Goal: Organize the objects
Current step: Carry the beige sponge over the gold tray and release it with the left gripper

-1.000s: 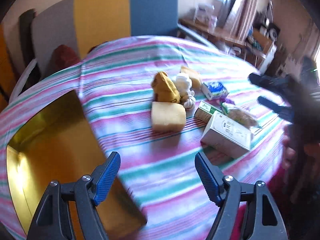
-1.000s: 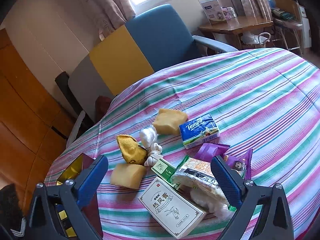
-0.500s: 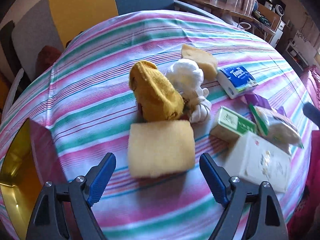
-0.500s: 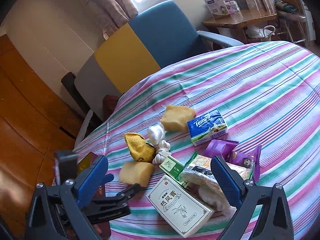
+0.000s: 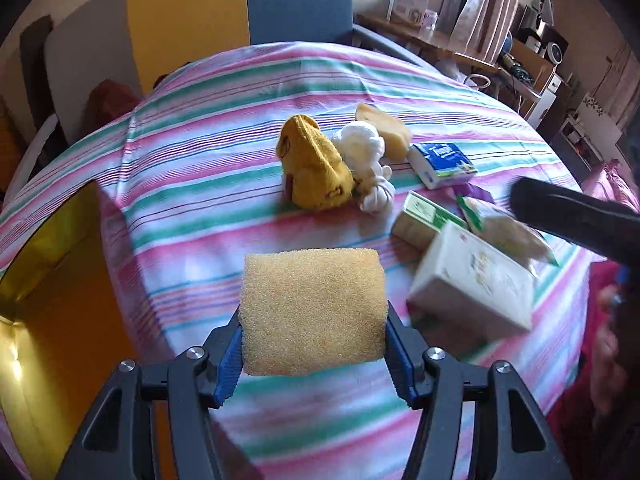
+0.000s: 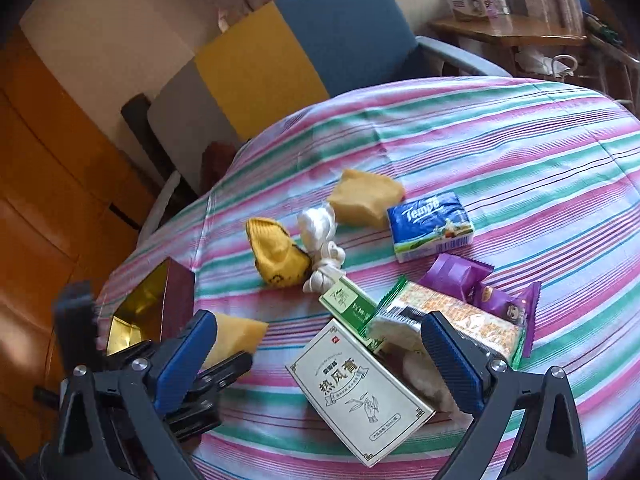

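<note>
Two yellow sponges are in sight. The near sponge (image 5: 314,312) sits squarely between the blue fingers (image 5: 228,368) of the left gripper (image 5: 314,354), whose jaws have just been closing; both pads now press against its sides, so it is gripped, low over the striped cloth of the bench (image 5: 192,184). In the right wrist view the same sponge (image 6: 236,338) shows wedged in that gripper (image 6: 208,364), just beside the gold-lined box (image 6: 138,316). The far sponge (image 5: 386,128) lies well behind, touching one white knotted cloth (image 5: 366,156), which leans against one yellow sock (image 5: 316,164).

To the right of those lie one blue tissue pack (image 5: 442,164), one small green-and-white carton (image 5: 422,214), one large white carton (image 5: 476,280) and one green-edged cracker packet (image 6: 448,320); two purple wrappers (image 6: 480,284) lie beyond the packet.

The right gripper (image 6: 320,356) hangs above the large white carton (image 6: 360,392) with its fingers (image 6: 452,364) spread wide and nothing between the pads. One gold-lined box (image 5: 48,288) stands open at the bench's left edge, near the gripped sponge.
</note>
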A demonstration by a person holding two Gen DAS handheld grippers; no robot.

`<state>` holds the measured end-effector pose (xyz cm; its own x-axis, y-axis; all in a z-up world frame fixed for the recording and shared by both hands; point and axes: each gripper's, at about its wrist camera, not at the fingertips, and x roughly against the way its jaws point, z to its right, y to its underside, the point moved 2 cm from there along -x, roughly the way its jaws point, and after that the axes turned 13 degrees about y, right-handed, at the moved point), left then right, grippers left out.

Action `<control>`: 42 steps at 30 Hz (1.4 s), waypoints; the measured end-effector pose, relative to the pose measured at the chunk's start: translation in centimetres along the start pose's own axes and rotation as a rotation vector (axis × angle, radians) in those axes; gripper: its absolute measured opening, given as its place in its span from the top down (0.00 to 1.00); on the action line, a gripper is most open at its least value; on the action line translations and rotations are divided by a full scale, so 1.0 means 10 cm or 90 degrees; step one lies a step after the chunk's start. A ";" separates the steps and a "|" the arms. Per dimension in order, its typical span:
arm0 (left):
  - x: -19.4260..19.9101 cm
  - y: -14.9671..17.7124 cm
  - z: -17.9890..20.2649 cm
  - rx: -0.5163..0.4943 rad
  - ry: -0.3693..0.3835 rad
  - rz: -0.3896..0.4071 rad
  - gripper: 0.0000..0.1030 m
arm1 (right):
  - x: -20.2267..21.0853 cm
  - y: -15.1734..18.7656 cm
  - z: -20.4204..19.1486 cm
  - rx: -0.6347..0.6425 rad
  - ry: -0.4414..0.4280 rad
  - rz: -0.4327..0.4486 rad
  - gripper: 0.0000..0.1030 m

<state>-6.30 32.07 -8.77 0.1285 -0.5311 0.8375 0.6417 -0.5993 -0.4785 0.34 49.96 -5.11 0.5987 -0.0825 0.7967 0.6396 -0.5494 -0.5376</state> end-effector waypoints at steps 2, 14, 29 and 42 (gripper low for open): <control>0.12 0.07 0.02 0.000 -0.001 0.011 0.40 | -0.02 0.02 -0.04 0.015 0.002 -0.012 0.00; 0.92 0.51 -0.28 0.059 0.006 0.078 0.40 | -0.44 0.32 -0.23 0.125 0.082 -0.146 0.21; 1.71 1.21 -2.15 0.293 -0.151 0.143 0.40 | -0.55 0.52 -0.42 0.251 0.187 -0.133 0.49; 1.36 0.86 -2.82 0.302 -0.177 0.114 0.40 | -0.58 0.58 -0.50 0.274 0.205 -0.117 0.49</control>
<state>-20.38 2.86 -8.95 0.4194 -0.3843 0.8224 0.8518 -0.1465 -0.5029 -1.85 43.08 -11.44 0.3251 -0.3046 0.8953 0.8985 -0.1958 -0.3929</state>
